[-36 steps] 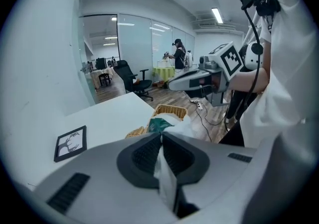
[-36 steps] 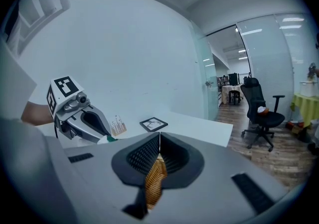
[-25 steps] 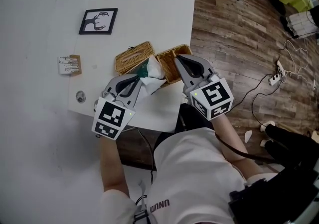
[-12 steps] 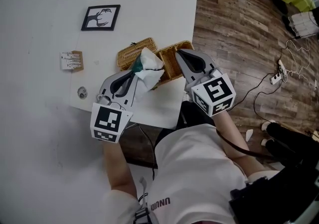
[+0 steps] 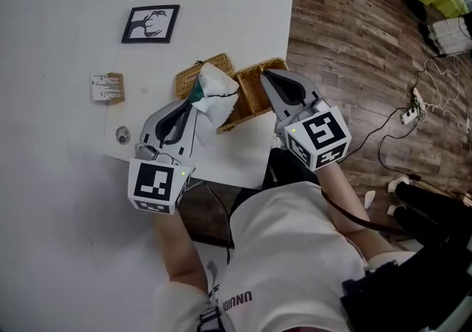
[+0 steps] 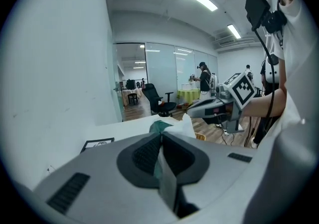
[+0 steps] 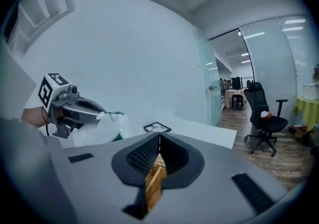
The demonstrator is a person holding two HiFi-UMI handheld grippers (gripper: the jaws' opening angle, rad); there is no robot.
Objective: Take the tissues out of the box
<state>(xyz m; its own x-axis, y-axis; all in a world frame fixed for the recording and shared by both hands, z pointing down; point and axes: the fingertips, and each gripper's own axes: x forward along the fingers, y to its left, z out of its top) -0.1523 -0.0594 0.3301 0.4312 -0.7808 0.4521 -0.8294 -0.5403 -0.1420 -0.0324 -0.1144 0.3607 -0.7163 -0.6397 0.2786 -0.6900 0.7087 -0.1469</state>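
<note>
**Tissue pack pinched over the open wicker box**

We hold the left gripper (image 5: 195, 100) clamped on the tissue pack (image 5: 215, 98). In the left gripper view, its ribbed dark pads (image 6: 147, 154) meet on a thin fold of the wrap, with almost no gap between them. The pack is a soft, crumpled bundle in glossy white film, with a patch of dark green at the end nearest the jaws. As far as the creased wrap lets us judge, its longer side runs away from us toward the far edge of the table (image 5: 221, 6). The pack hangs over the join between the box's two halves. From above we cannot tell whether it has cleared the rim.

The wicker box (image 5: 254, 96) is a rectangular basket of tight golden weave, lying open with its lid (image 5: 193, 78) flat beside it. Our right gripper (image 5: 264, 77) is closed on the box's woven wall, and a strip of wicker sits pressed between its pads.

The table is smooth and white. A black-framed picture (image 5: 150, 24) lies flat on it, well apart from the box.
</note>
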